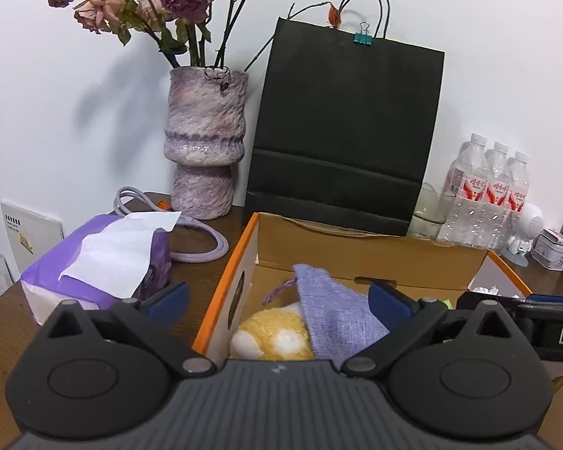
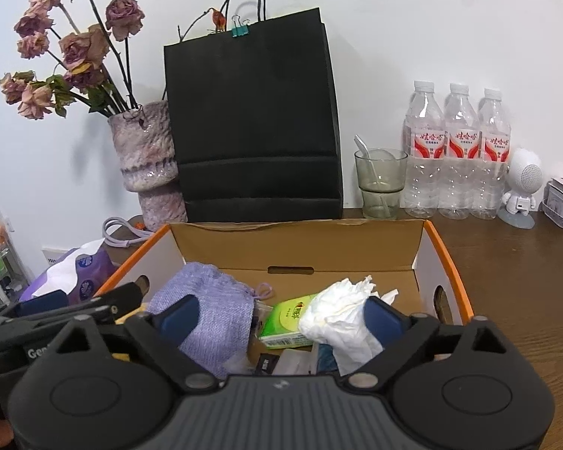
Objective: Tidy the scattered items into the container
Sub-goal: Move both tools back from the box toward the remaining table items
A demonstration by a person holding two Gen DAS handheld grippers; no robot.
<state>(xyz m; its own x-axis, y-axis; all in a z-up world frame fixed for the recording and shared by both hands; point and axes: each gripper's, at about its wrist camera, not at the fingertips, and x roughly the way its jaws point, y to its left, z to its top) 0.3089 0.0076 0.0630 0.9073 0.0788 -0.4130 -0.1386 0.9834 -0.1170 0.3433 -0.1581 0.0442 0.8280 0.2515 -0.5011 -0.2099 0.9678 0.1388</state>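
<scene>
Right wrist view, crumpled tissue (image 2: pixel 341 318) between open right tool (image 2: pixel 281 318) fingers, inside box (image 2: pixel 458 285)

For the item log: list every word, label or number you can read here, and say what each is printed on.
"DA", cut off at the frame edge: on the right gripper's body.
"Gen", cut off behind the other gripper: on the left gripper's body.
Red-and-white labels on the three water bottles: Chinese characters, too blurred to read.
Green tissue pack in the box: print too small.
Purple tissue pack: pattern only, no legible text.
White booklet by the wall: print unreadable.
</scene>
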